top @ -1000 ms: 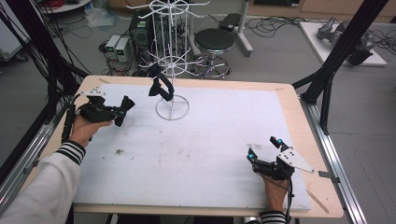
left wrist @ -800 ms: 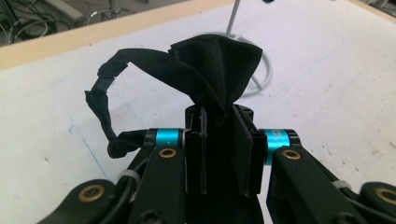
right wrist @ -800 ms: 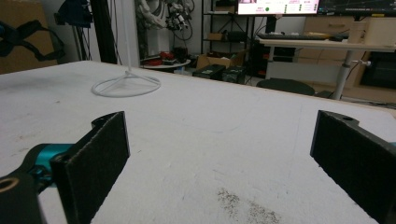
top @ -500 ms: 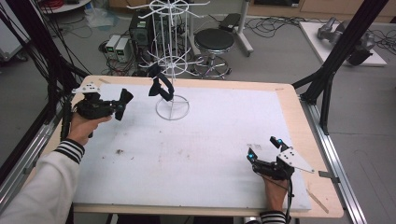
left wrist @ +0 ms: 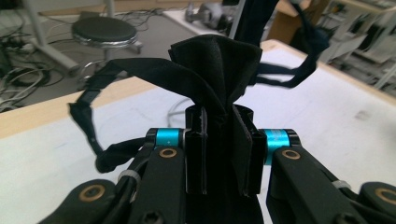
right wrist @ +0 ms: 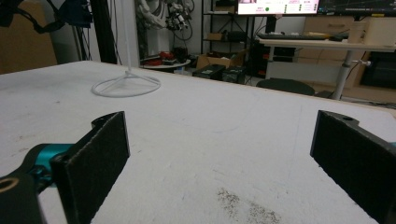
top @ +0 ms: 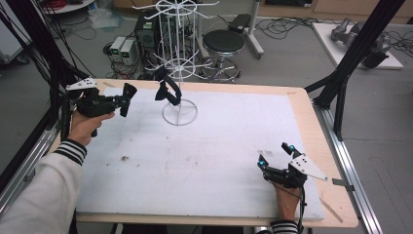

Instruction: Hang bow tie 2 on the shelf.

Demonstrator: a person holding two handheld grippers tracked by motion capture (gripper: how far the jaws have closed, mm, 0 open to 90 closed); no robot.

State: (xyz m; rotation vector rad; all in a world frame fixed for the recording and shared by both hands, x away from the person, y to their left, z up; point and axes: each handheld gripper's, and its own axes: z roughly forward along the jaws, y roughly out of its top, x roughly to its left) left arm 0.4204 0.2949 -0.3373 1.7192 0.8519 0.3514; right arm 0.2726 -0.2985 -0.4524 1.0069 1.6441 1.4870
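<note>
White covering lay over the wooden worktop [top: 311, 105], and behind its far edge I saw a grey floor with cables and a round stool [top: 223, 42]. Near the far left part of the worktop stood a white wire rack [top: 179, 73] on a ring base. I held the left gripper [top: 127, 95] above the far left corner, pointing toward the rack. Its jaws were closed tight on a black fabric piece with straps [left wrist: 219, 70], and the folded cloth stuck up between the pads in the left gripper view. One black strap [top: 167, 91] hung in a loop beside the rack's pole, above the ring base. The right gripper [top: 276, 156] rested near the near right corner, well apart from the rack. Its jaws stood wide apart with nothing between them.
</note>
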